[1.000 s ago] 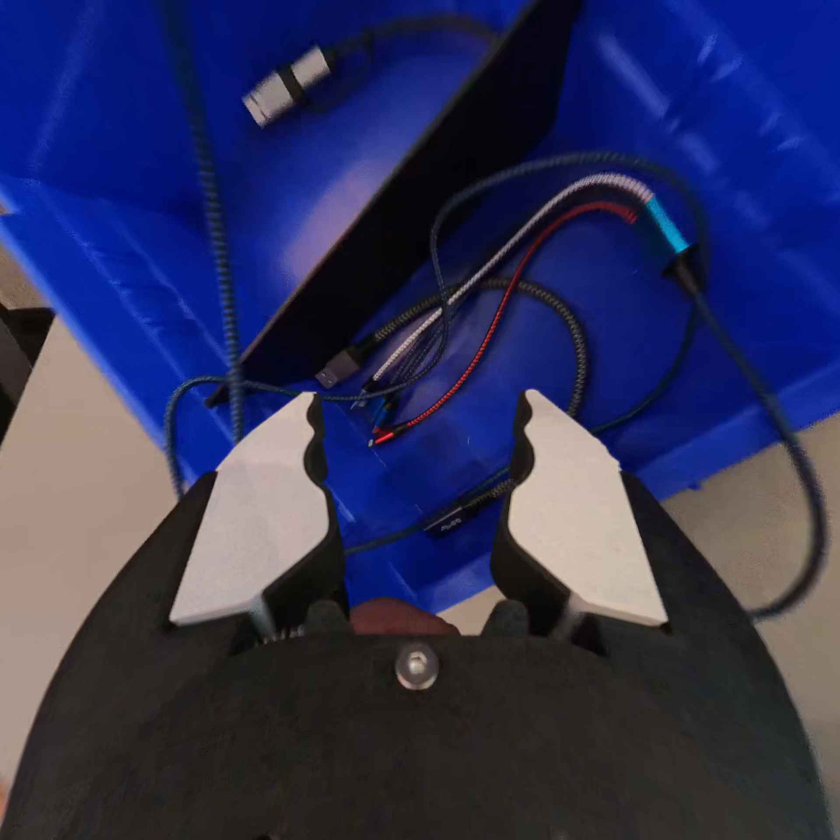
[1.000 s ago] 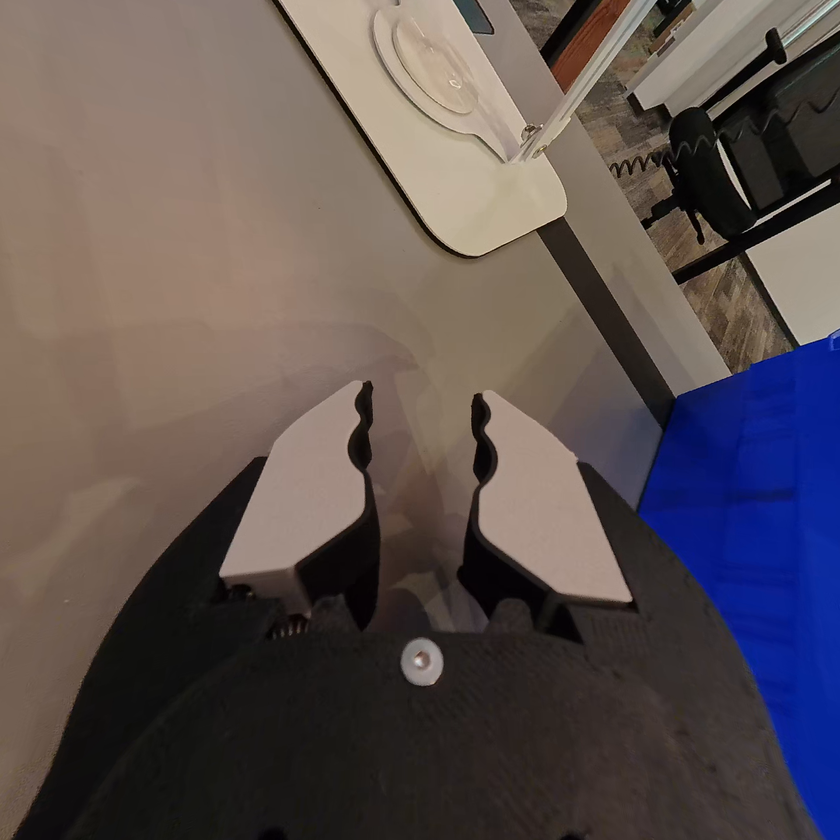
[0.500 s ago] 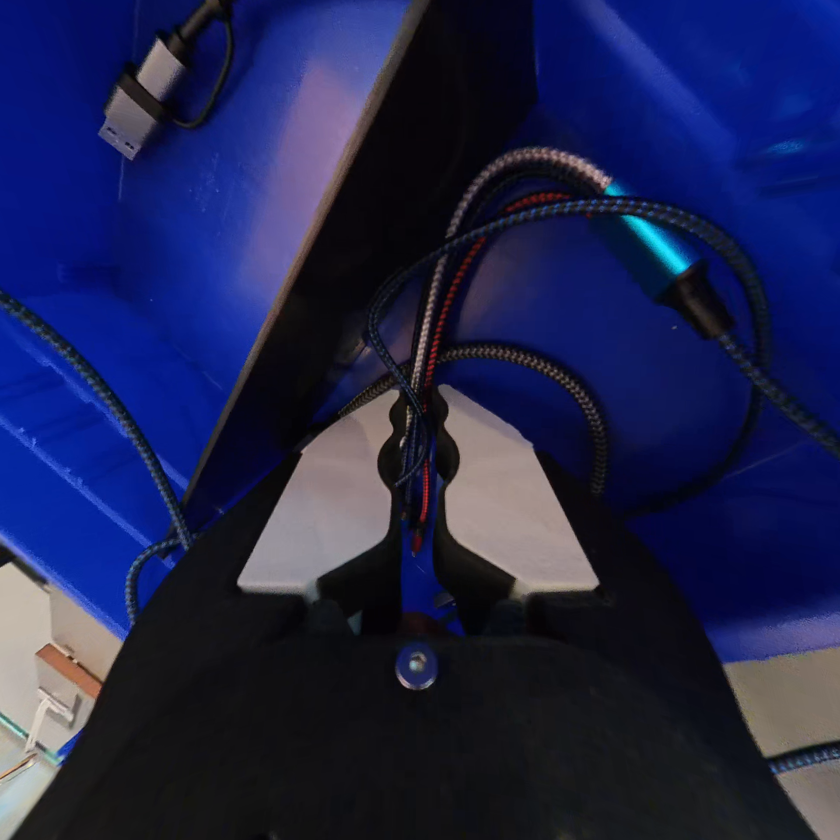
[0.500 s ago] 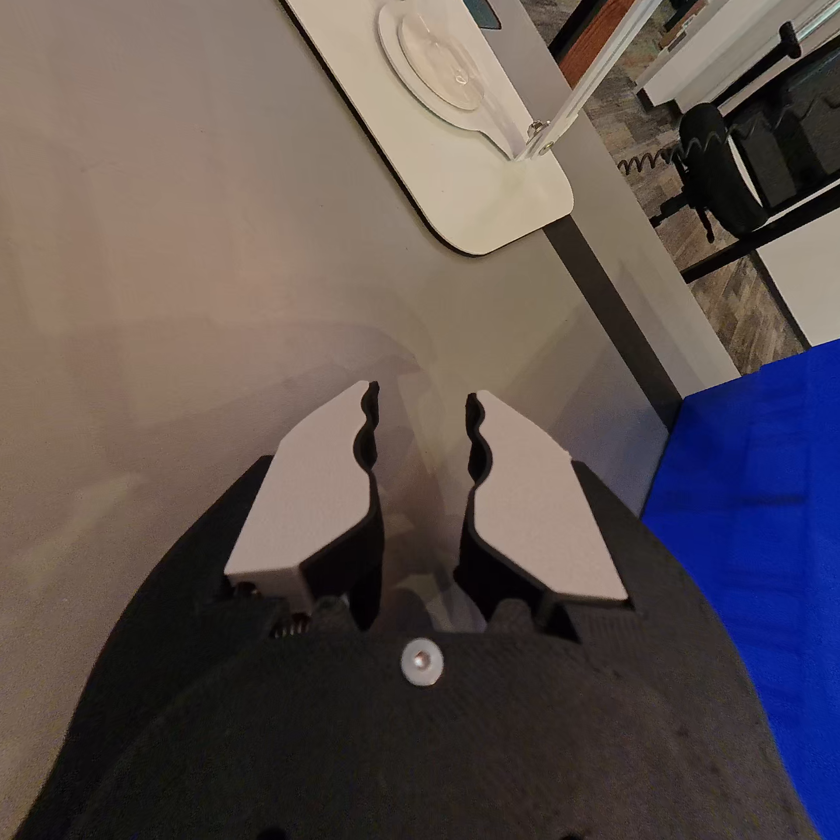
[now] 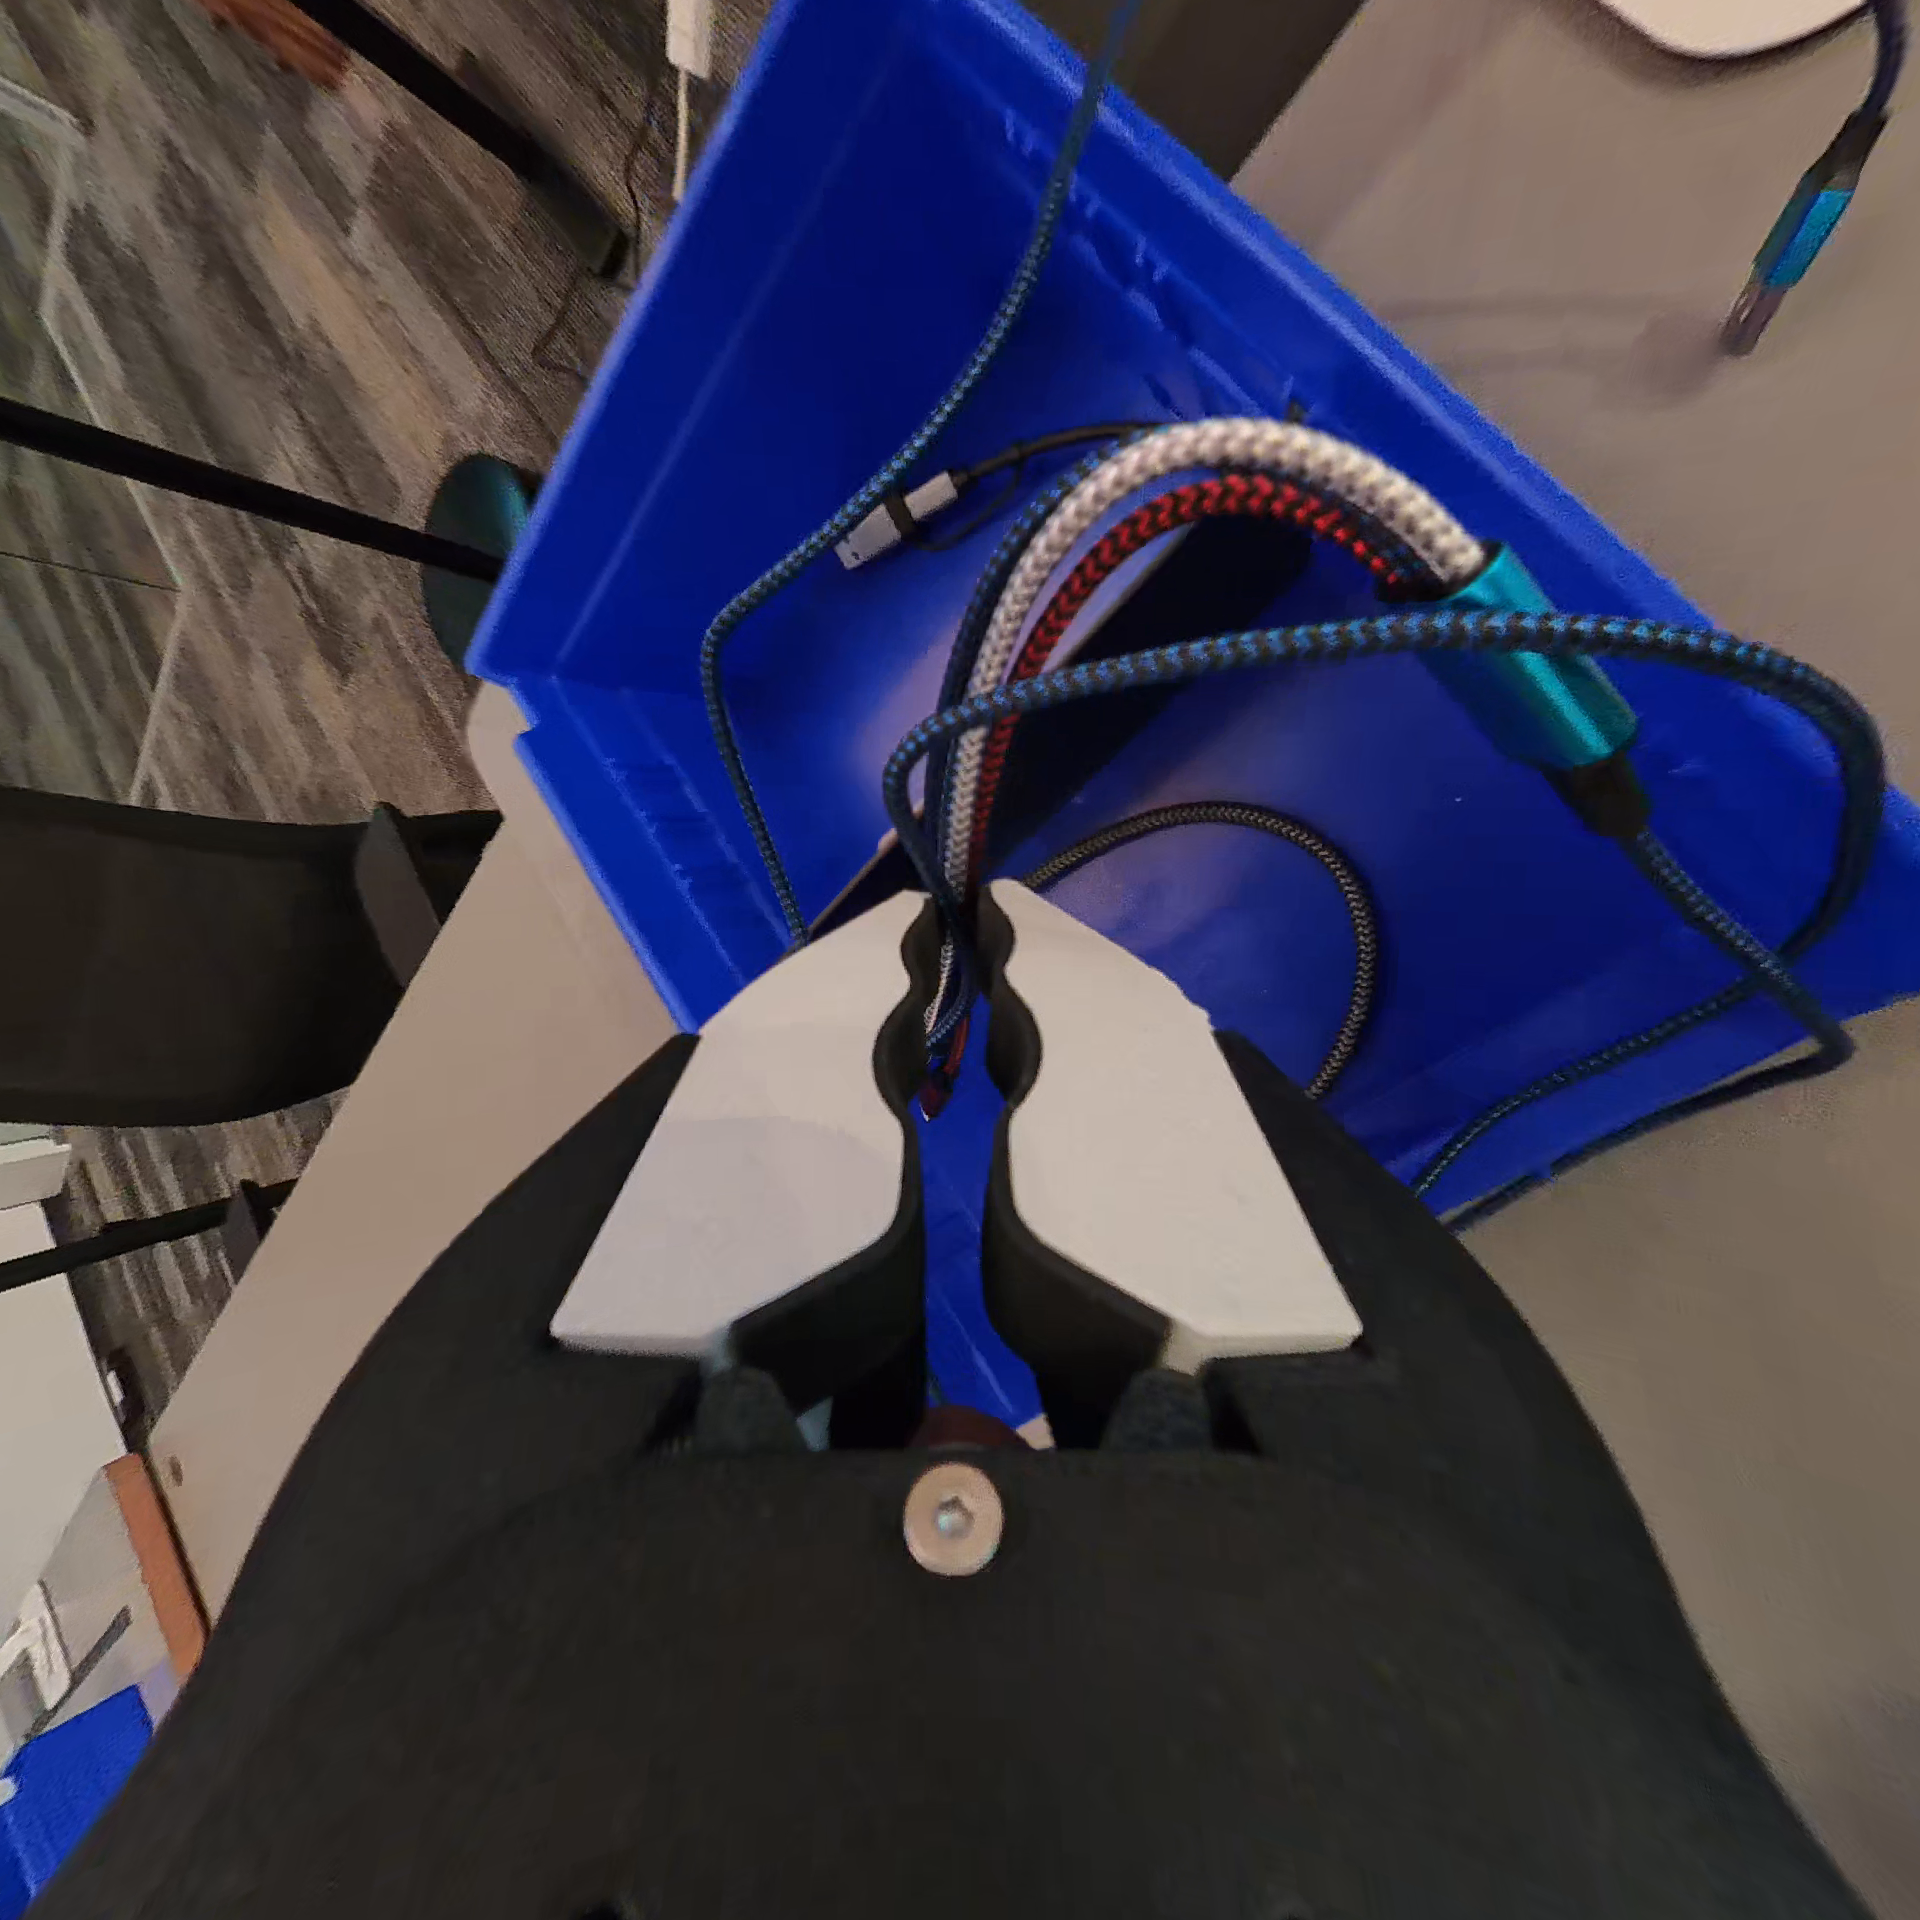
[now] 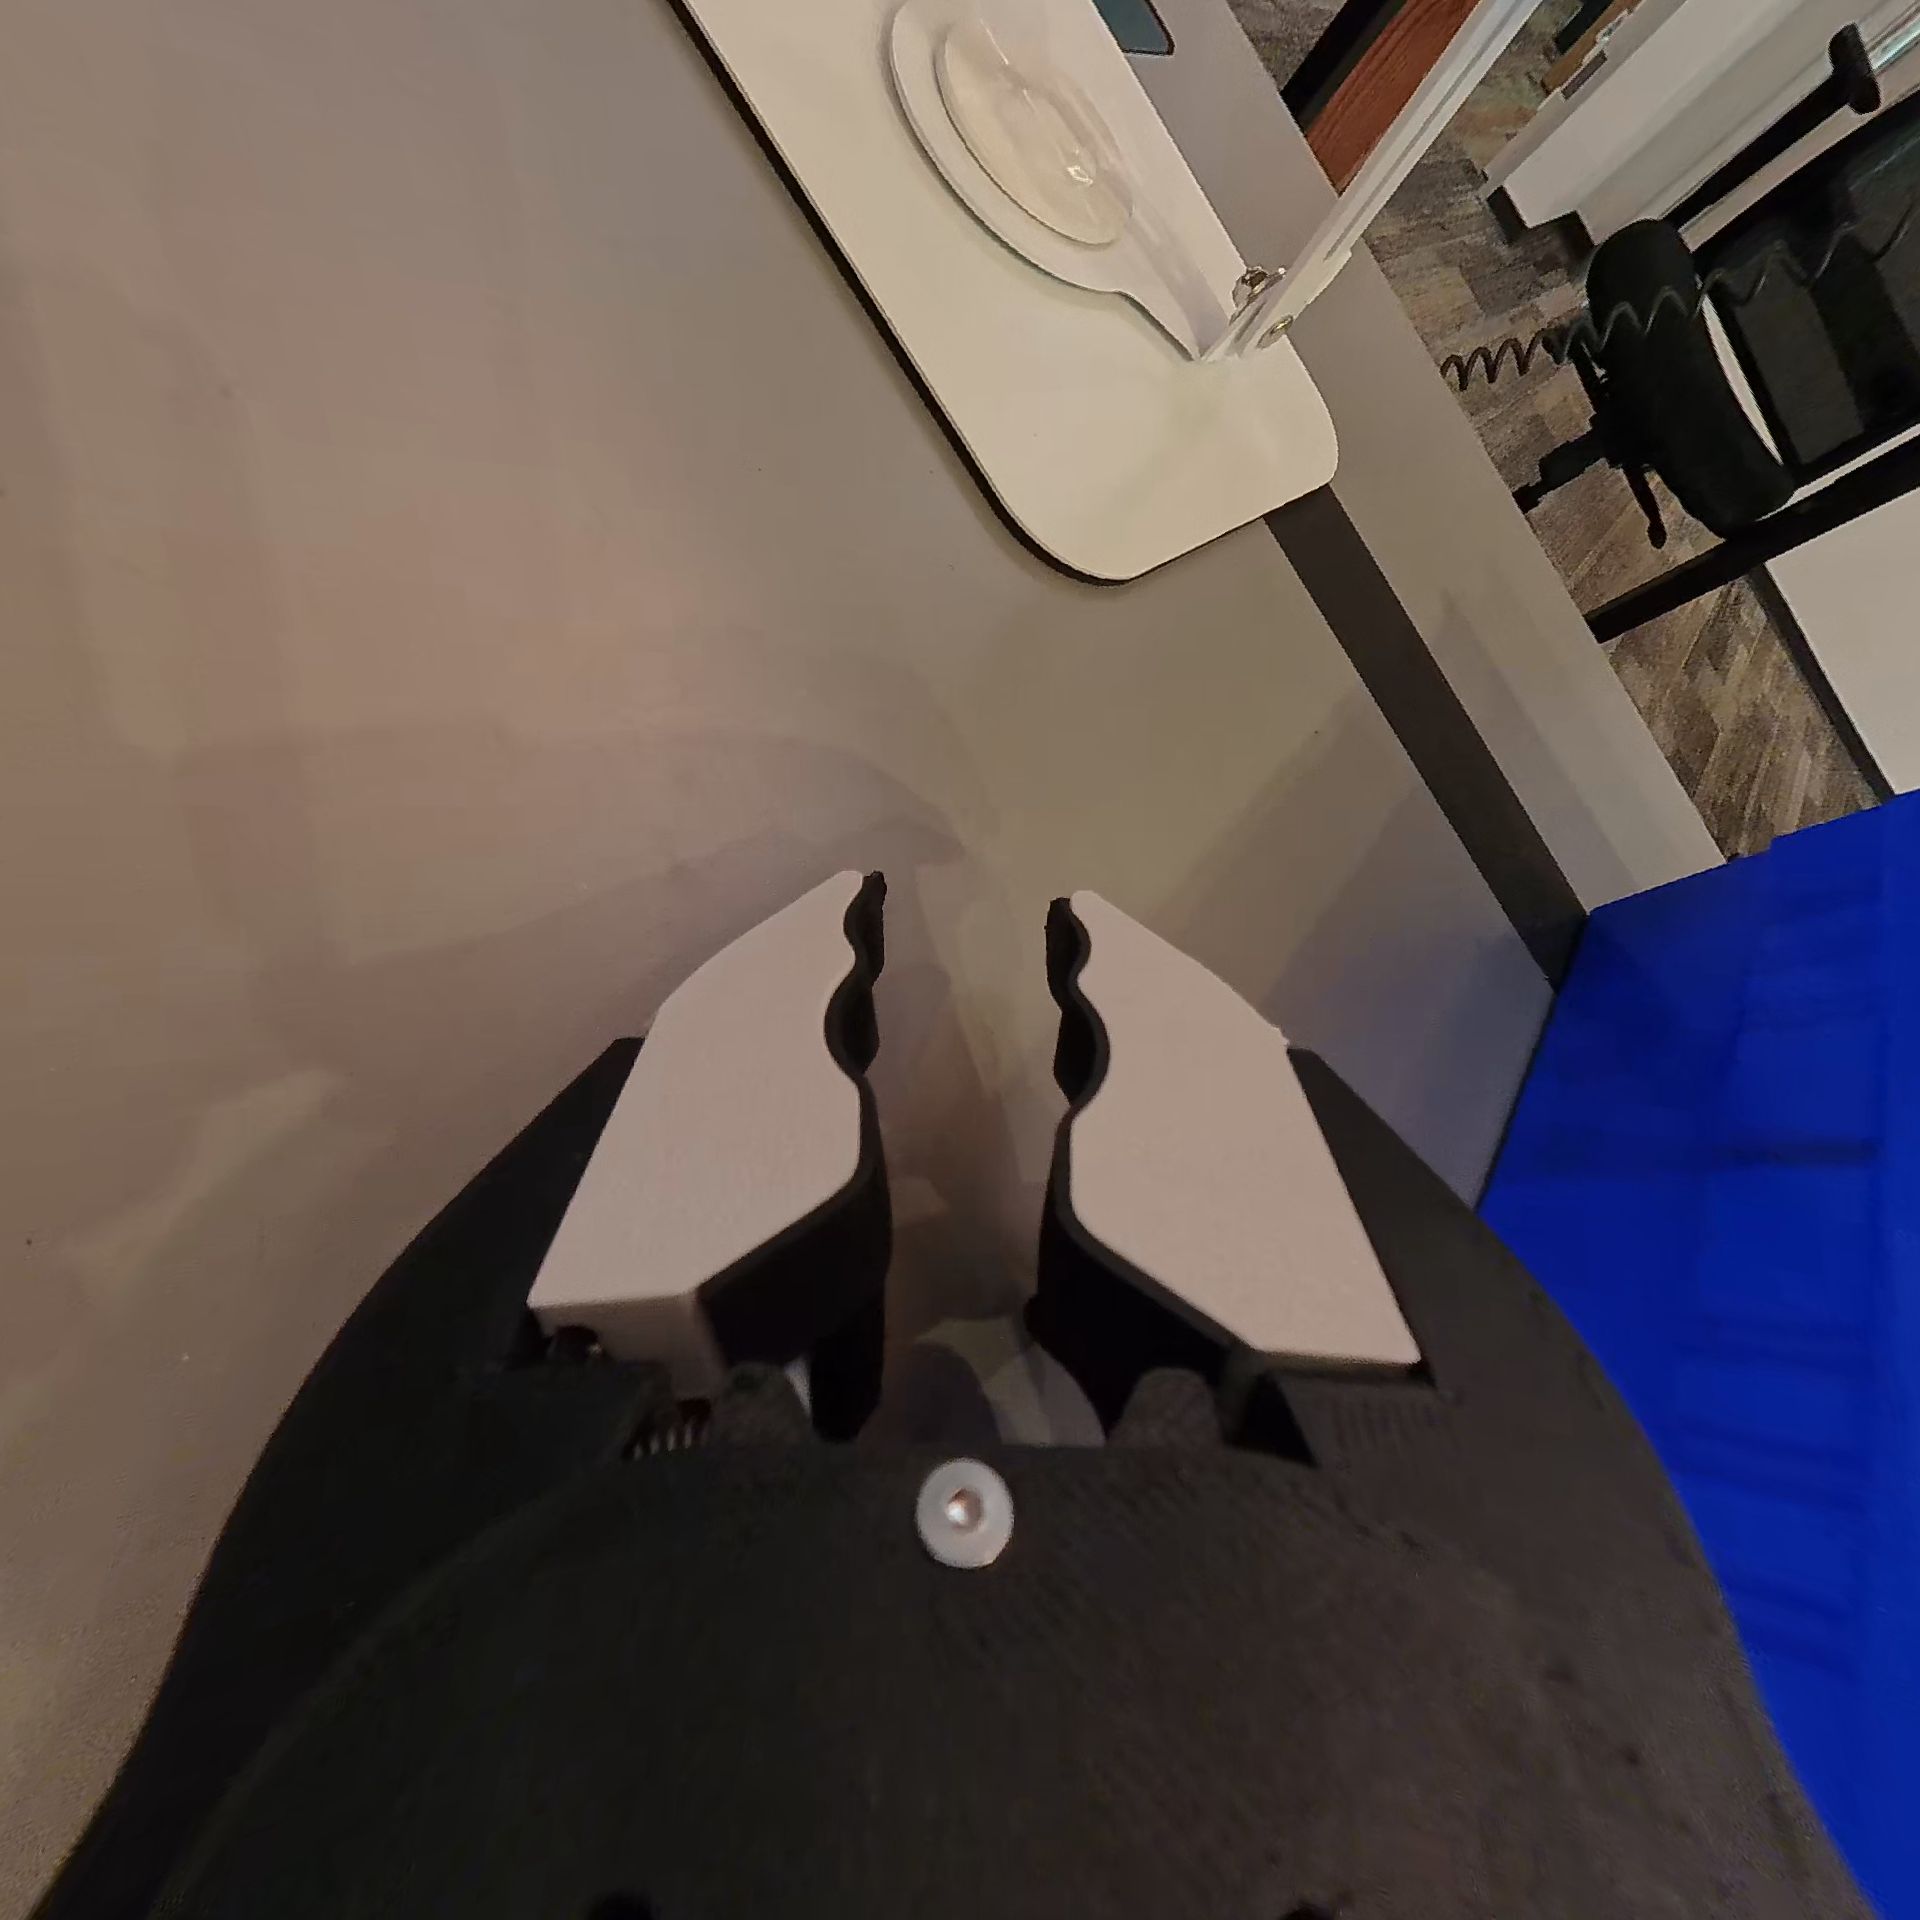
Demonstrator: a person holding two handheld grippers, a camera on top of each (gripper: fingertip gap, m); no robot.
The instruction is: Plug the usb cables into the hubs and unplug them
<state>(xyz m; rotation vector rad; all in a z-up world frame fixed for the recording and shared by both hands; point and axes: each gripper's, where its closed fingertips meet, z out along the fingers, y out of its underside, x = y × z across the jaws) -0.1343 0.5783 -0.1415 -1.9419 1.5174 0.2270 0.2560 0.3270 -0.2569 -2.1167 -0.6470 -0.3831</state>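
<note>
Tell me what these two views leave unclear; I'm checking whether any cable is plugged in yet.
- Hubs: none identifiable in either view.
- Tips of the braided cables clamped in the left gripper: hidden between its fingers.
- Blue bin contents: cut off at the right wrist view's edge.
- Far teal plug: blurred.

Each tool has a broad black body with a coarse, matte, printed-looking surface that widens toward the camera. The left tool [image 5: 954, 935] carries two pale grey, wedge-shaped fingers [image 5: 790, 1122] lined inside with wavy black pads, and a round silver screw [image 5: 952, 1522] sits at the centre. The right tool [image 6: 964, 904] matches, with a paler screw [image 6: 963, 1512] and a small coil spring [image 6: 665, 1439] beside its left finger base.
</note>
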